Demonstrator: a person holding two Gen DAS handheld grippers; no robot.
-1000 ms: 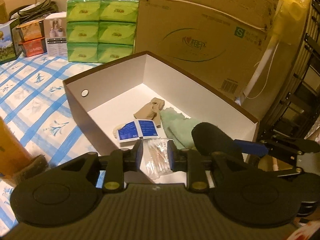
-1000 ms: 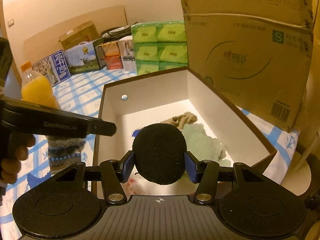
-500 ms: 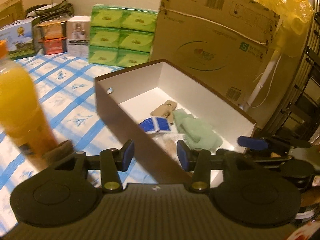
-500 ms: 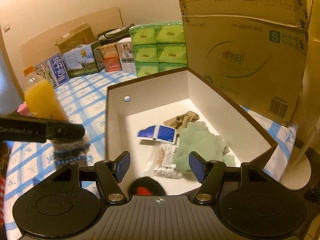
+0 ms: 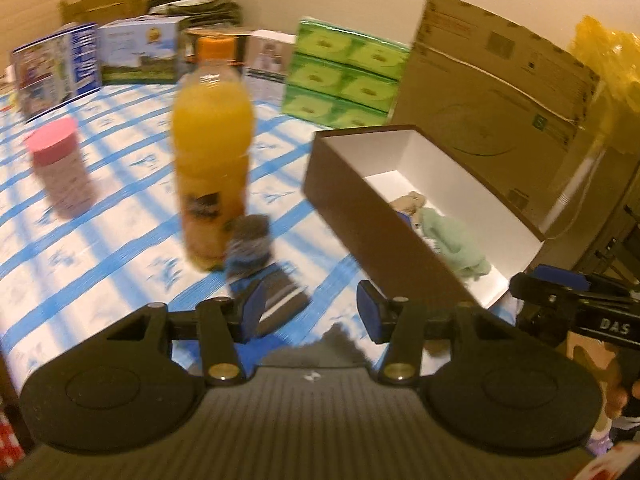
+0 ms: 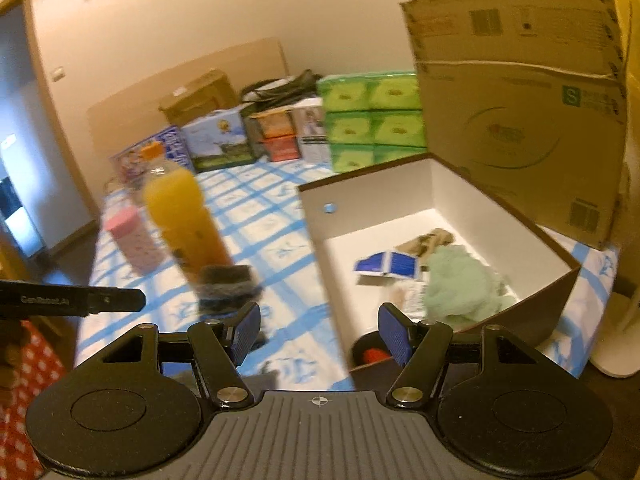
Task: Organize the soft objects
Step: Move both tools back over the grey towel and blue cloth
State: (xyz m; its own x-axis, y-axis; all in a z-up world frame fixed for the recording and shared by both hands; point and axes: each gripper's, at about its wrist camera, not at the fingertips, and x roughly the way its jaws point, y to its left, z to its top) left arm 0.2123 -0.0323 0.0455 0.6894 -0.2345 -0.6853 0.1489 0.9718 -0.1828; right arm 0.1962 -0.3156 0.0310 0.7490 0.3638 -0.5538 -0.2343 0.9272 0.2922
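Observation:
A brown box (image 5: 360, 220) with white inner walls (image 6: 380, 188) holds a mint green cloth (image 6: 460, 284), a beige cloth (image 6: 428, 240), blue sachets (image 6: 390, 264), a clear bag of swabs (image 6: 408, 292) and a black foam ball (image 6: 370, 350) in its near corner. A grey and blue knit sock (image 5: 248, 248) lies on the tablecloth by the juice bottle, left of the box. My left gripper (image 5: 312, 310) hovers just before the sock; its jaws are opening with nothing between them. My right gripper (image 6: 320, 332) stands open and empty over the box's near left corner.
An orange juice bottle (image 5: 212, 160) and a pink-lidded jar (image 5: 60, 168) stand on the blue checked tablecloth. Green tissue packs (image 5: 344, 76), a large cardboard carton (image 5: 500, 92) and smaller boxes (image 6: 216, 144) line the back. The knit sock (image 6: 226, 284) sits against the bottle (image 6: 184, 220).
The left gripper released the clear bag into the box, opened and swung left over the tablecloth toward the sock. The right gripper dropped the black foam ball into the box, opened and drew back.

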